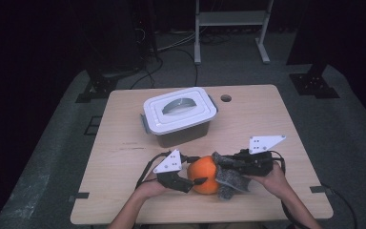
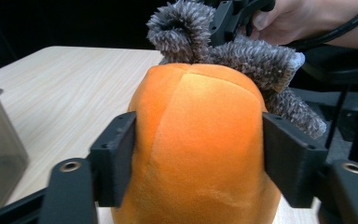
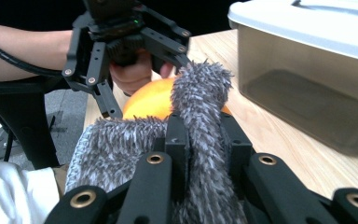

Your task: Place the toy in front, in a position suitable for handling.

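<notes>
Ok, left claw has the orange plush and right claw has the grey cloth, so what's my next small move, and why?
Probably draw the right claw and its grey cloth gently across the orange plush. The left claw clamps the plush on both sides, steadying it, and the cloth already drapes against its top.

Left gripper view: the bottom frame edge cuts off the lower part of the orange plush ball (image 2: 200, 149), and its far side is hidden behind the grey fuzzy cloth (image 2: 242, 60) at upper centre; the clear box (image 2: 0, 140) is cropped at the left edge. Right gripper view: the cloth covers most of the ball (image 3: 151, 100), leaving a small orange patch at centre, and the box (image 3: 307, 84) with its white lid (image 3: 303, 23) is cut by the top and right edges. High view: the person's forearms run off the bottom edge, the box contents under the lid (image 1: 178, 112) cannot be told, and the cloth (image 1: 228, 179) hides the right gripper's (image 1: 224, 164) jaw tips.
</notes>
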Motion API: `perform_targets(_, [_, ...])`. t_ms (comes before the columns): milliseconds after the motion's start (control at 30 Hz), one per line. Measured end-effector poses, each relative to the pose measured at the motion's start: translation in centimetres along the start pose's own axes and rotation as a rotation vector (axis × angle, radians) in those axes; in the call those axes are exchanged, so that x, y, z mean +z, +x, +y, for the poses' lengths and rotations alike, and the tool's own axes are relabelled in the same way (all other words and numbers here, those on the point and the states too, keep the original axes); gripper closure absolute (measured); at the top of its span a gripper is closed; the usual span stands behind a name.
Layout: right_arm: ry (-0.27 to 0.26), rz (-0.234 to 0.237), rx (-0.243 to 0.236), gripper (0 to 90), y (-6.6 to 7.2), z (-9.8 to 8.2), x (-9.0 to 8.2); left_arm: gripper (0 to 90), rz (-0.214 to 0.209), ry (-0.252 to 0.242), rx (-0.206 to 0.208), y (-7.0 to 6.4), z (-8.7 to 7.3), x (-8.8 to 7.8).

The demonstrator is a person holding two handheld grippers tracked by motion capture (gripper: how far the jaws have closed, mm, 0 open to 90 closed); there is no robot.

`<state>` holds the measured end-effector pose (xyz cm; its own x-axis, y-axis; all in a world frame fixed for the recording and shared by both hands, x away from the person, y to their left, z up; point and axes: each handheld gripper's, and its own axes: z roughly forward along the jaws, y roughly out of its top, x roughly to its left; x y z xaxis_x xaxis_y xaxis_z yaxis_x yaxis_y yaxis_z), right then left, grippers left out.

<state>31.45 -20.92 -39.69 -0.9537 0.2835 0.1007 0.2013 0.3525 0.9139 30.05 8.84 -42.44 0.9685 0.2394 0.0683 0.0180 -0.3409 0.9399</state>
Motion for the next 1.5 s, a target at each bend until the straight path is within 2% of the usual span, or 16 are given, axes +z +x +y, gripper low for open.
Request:
perform_targets(100, [-0.006, -0.009, -0.025, 76.3, 0.5, 1.0, -0.3, 34.8, 0.020, 0.015, 0.014, -0.5, 0.7, 0.3])
perform_targets(200, [-0.029, 0.017, -0.066, 76.3, 1.3, 2.4, -0.1, 35.5, 0.031, 0.022, 0.027, -0.9, 1.0, 0.6])
perform_targets(300, [-0.002, 0.016, -0.097, 76.3, 1.6, 2.7, 0.7, 35.2, 0.034, 0.022, 0.014, -0.8, 0.8, 0.4])
perform_targets(400, [0.006, 0.019, -0.069, 76.3, 1.2, 1.7, 0.9, 34.8, 0.039, 0.027, 0.000, -0.6, 0.5, 0.1])
perform_targets(567, [-0.007, -0.009, -0.034, 76.2, 0.6, 0.8, 0.0, 34.5, 0.051, 0.027, -0.014, -0.4, 0.6, 0.2])
perform_targets(633, [-0.009, -0.011, -0.050, 76.1, 1.0, 1.1, 0.1, 33.8, 0.057, 0.025, -0.028, -0.4, 0.7, 0.4])
perform_targets(700, [-0.013, 0.011, -0.069, 75.9, 1.6, 1.7, 0.5, 33.5, 0.074, 0.025, -0.043, -0.3, 0.7, 0.6])
perform_targets(800, [-0.001, 0.008, -0.104, 75.6, 2.1, 2.0, 1.0, 33.4, 0.092, 0.025, -0.055, -0.3, 0.7, 0.5])
perform_targets(900, [0.006, 0.004, -0.082, 76.2, 1.5, 1.5, 0.6, 33.7, 0.101, 0.028, -0.067, -0.2, 0.8, 0.4])
perform_targets(1000, [0.009, -0.016, -0.056, 76.2, 0.9, 0.9, -0.1, 33.6, 0.091, 0.028, -0.076, -0.2, 0.8, 0.6])
perform_targets(1067, [0.003, -0.021, -0.058, 76.3, 1.0, 1.0, -0.3, 33.3, 0.089, 0.031, -0.063, -0.4, 1.0, 0.9])
perform_targets(1200, [0.014, -0.005, -0.109, 76.2, 1.9, 2.2, 0.7, 32.9, 0.086, 0.037, -0.041, -1.0, 1.3, 1.4])
perform_targets(1267, [0.024, -0.002, -0.116, 76.3, 2.0, 2.3, 1.0, 33.1, 0.088, 0.041, -0.047, -0.8, 1.2, 1.1])
perform_targets(1333, [0.023, 0.003, -0.106, 76.4, 1.7, 2.1, 0.8, 33.6, 0.084, 0.041, -0.045, -0.7, 1.0, 0.9])
perform_targets(1433, [0.029, -0.028, -0.073, 76.3, 0.9, 1.5, 0.0, 33.9, 0.065, 0.036, -0.036, -0.8, 0.9, 0.9])
perform_targets(1500, [0.023, -0.041, -0.057, 76.3, 0.6, 1.4, -0.4, 33.6, 0.043, 0.037, -0.010, -1.0, 1.0, 1.0])
